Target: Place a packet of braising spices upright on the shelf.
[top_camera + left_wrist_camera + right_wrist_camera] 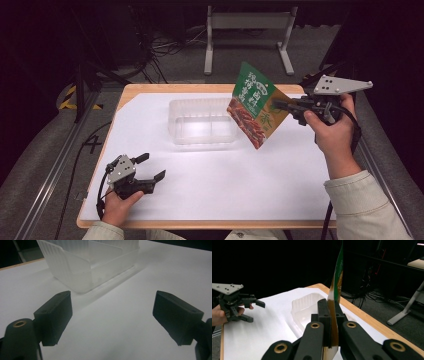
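A green and orange snack packet [254, 103] hangs in the air, tilted, over the right end of a clear plastic tray [202, 121]. My right gripper [279, 105] is shut on the packet's right edge; in the right gripper view the packet [336, 287] stands edge-on between the pressed jaws of my right gripper [332, 312]. My left gripper [151, 166] rests near the table's front left with its jaws wide apart and nothing between them. The left gripper view looks past the spread jaws of my left gripper [112, 312] at the tray [82, 267] a little farther off.
A white sheet [220, 175] covers the wooden table [150, 89]. The tray has a divider inside and sits at the middle back. Dark floor, cables and a white stand's legs [247, 30] lie beyond the far edge.
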{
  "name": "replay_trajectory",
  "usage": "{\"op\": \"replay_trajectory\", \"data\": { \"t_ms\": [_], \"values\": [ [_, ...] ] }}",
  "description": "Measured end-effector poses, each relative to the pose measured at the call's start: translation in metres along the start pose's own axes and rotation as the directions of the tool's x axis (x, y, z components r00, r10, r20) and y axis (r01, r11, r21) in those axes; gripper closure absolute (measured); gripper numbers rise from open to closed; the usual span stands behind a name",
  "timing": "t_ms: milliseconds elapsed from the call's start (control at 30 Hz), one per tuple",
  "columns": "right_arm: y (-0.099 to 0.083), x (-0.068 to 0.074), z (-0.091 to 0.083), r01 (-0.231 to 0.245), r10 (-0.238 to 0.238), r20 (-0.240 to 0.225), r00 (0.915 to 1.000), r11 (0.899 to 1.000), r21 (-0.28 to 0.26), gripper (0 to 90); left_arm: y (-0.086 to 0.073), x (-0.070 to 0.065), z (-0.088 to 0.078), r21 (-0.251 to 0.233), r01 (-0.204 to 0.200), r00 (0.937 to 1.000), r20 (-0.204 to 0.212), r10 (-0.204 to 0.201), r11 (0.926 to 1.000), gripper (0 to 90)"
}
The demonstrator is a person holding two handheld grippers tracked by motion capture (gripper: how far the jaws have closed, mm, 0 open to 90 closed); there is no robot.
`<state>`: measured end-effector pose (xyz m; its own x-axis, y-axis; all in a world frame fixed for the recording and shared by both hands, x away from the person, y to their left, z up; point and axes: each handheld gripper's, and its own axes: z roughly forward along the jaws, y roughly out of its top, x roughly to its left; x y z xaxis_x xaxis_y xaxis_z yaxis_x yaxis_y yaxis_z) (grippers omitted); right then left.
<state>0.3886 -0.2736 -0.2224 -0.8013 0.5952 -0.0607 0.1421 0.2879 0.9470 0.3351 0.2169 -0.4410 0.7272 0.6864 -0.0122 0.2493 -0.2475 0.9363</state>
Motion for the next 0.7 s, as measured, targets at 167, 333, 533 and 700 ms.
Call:
{"op": "replay_trajectory", "data": {
  "t_ms": [167, 333, 533, 700],
  "values": [
    [0.012, 0.001, 0.008, -0.006, 0.006, 0.000, 1.0000, 1.000, 0.000, 89.9, 0.000, 0.000, -0.001, -0.002, -0.002, 1.0000, -0.003, 0.002, 1.0000, 16.7],
    [0.023, 0.003, 0.018, -0.009, 0.009, 0.003, 1.0000, 1.000, 0.003, 89.9, 0.000, 0.001, -0.001, -0.001, -0.008, 1.0000, -0.003, 0.008, 1.0000, 16.7],
    [0.034, 0.003, 0.031, -0.026, 0.026, 0.004, 0.9997, 1.000, 0.007, 89.9, -0.001, 0.001, -0.003, -0.005, -0.003, 1.0000, -0.005, 0.003, 1.0000, 16.7],
    [0.043, 0.001, 0.042, -0.043, 0.043, -0.006, 0.9991, 0.999, 0.011, 89.9, -0.003, 0.001, -0.007, -0.002, -0.004, 0.9999, -0.013, 0.004, 1.0000, 16.7]
  ]
}}
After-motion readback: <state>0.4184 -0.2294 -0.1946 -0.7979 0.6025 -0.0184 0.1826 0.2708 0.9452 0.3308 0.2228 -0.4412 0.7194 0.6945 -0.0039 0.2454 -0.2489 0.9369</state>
